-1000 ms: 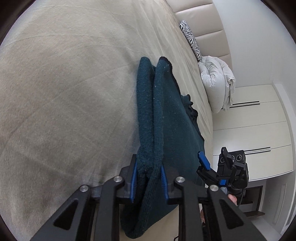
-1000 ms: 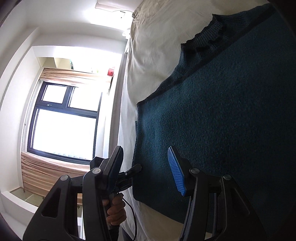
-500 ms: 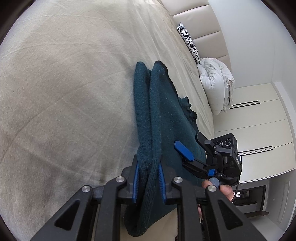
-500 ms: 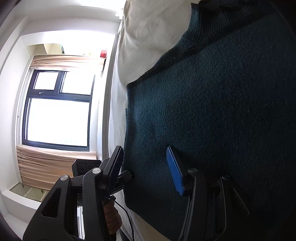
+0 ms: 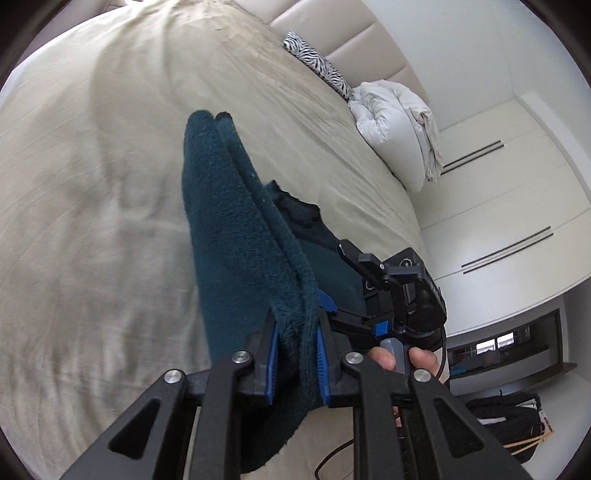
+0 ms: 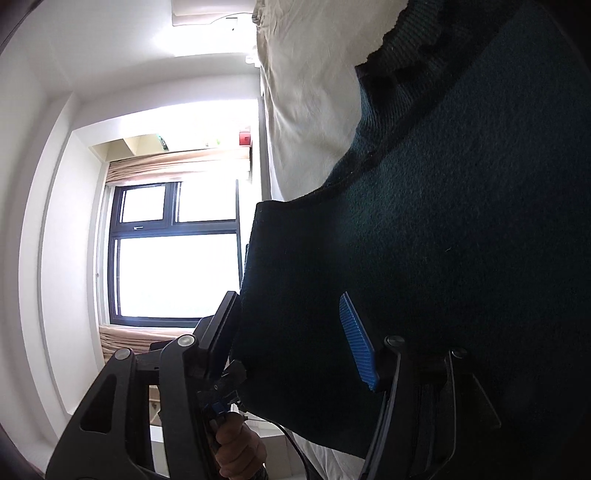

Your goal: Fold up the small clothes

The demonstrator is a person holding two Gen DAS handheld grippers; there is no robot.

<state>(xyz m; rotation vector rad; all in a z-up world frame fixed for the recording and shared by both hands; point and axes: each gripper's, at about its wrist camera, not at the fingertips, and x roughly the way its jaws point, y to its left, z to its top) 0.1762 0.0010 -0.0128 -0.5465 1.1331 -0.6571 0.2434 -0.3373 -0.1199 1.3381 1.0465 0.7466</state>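
**Left gripper clamped on sweater edge; right gripper spread at the sweater**

The left gripper (image 5: 295, 356) is closed on a doubled edge of the dark teal knit sweater (image 5: 236, 236). Both blue pads press the fabric from opposite sides, and a short flap of knit hangs below the fingers toward the camera. From the clamp point, the folded ridge of the sweater runs away from the camera and rises above the beige bedspread (image 5: 92, 221). The rest of the garment lies on the bedspread to the right of the ridge.

The right gripper (image 6: 295, 332) has its fingers spread apart. Its blue-padded finger (image 6: 358, 343) lies over the flat face of the sweater (image 6: 443, 240), and the other finger sits at the garment's left edge. Whether either finger touches the knit cannot be told. In the left wrist view, the right gripper (image 5: 369, 295) appears just beside the left one, partly hidden behind the raised fabric, with the holder's fingers (image 5: 417, 356) visible on its handle.

At the far end of the bed are a zebra-print pillow (image 5: 317, 68) and a bundled white duvet (image 5: 395, 122), set against a padded headboard (image 5: 354, 33). White wardrobe doors (image 5: 509, 192) stand beyond. The right wrist view shows a dark-framed window (image 6: 173, 251) with tan curtains.
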